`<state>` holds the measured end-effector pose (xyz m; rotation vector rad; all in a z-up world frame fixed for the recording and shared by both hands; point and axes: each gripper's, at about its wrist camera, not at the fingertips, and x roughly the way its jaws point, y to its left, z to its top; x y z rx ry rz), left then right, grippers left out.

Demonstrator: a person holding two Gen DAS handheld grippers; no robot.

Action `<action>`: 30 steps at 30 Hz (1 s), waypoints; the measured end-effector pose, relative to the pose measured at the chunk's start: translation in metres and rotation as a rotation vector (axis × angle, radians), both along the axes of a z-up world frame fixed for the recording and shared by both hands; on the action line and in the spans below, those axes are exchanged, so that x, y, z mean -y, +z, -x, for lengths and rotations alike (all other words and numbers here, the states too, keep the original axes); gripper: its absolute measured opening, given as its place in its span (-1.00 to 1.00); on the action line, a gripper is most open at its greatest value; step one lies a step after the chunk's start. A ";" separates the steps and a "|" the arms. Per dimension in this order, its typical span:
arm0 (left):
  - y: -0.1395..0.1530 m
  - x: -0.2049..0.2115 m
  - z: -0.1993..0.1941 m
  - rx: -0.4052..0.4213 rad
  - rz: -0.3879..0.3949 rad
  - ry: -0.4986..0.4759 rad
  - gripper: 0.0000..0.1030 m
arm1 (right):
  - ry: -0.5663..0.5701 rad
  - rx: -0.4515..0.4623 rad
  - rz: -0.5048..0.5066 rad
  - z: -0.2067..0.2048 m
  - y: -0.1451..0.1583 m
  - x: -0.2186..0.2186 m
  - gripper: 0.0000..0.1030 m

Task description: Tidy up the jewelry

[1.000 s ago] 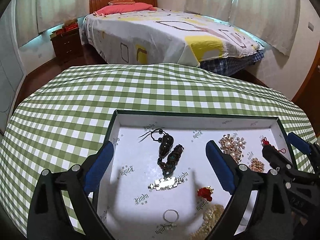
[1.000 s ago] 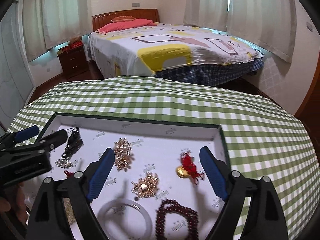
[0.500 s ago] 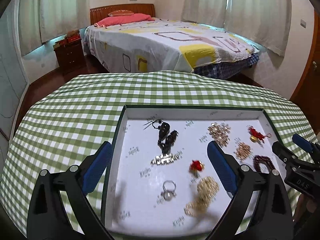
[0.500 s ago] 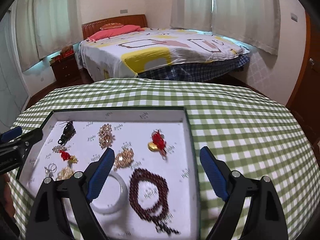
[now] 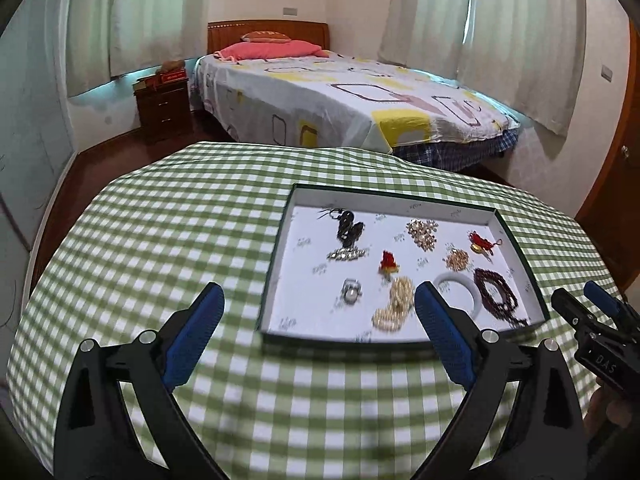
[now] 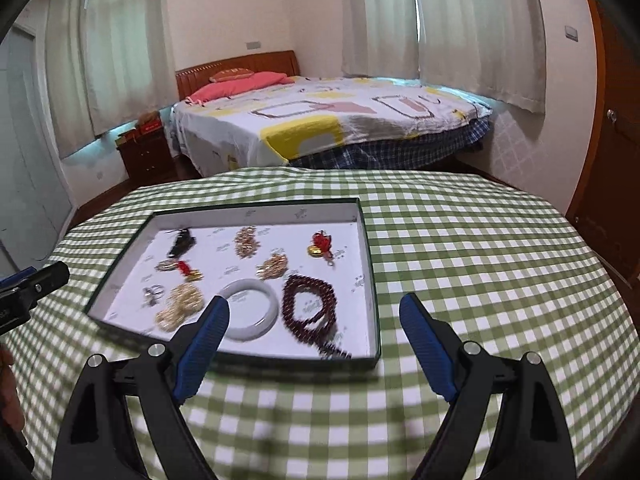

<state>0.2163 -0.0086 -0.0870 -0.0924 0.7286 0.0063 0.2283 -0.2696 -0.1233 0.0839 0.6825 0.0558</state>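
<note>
A shallow white tray with a dark green rim [image 5: 276,264] [image 6: 370,264] lies on the green checked tablecloth. It holds several pieces: a white bangle [image 5: 460,285] [image 6: 250,312], a dark red bead bracelet [image 5: 494,294] [image 6: 310,306], a pearl strand [image 5: 394,302] [image 6: 180,304], a ring [image 5: 351,292], a red-and-gold charm [image 5: 388,262] [image 6: 320,244], gold brooches [image 5: 422,232] [image 6: 246,240] and a dark pendant [image 5: 348,228] [image 6: 180,242]. My left gripper [image 5: 318,326] is open and empty, above the tray's near left corner. My right gripper [image 6: 314,334] is open and empty, above the tray's near right edge.
The round table [image 5: 160,240] [image 6: 500,260] has bare cloth left and right of the tray. A bed [image 5: 340,104] and a wooden nightstand [image 5: 162,104] stand behind. A wooden door [image 6: 616,160] is at the right.
Both grippers have pulled back and up from the tray. The tray now looks smaller and farther away. Both stay open and empty.
</note>
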 end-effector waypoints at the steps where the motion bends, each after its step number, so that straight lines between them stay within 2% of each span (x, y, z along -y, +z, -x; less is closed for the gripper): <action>1: 0.002 -0.002 0.006 0.004 0.006 0.003 0.82 | 0.005 0.010 -0.001 0.007 0.003 -0.001 0.64; 13: 0.043 -0.011 0.068 0.073 0.023 0.011 0.88 | 0.059 0.109 0.008 0.057 0.048 -0.020 0.64; 30: 0.091 -0.007 0.111 0.172 0.017 0.015 0.91 | 0.089 0.221 0.004 0.098 0.098 -0.026 0.65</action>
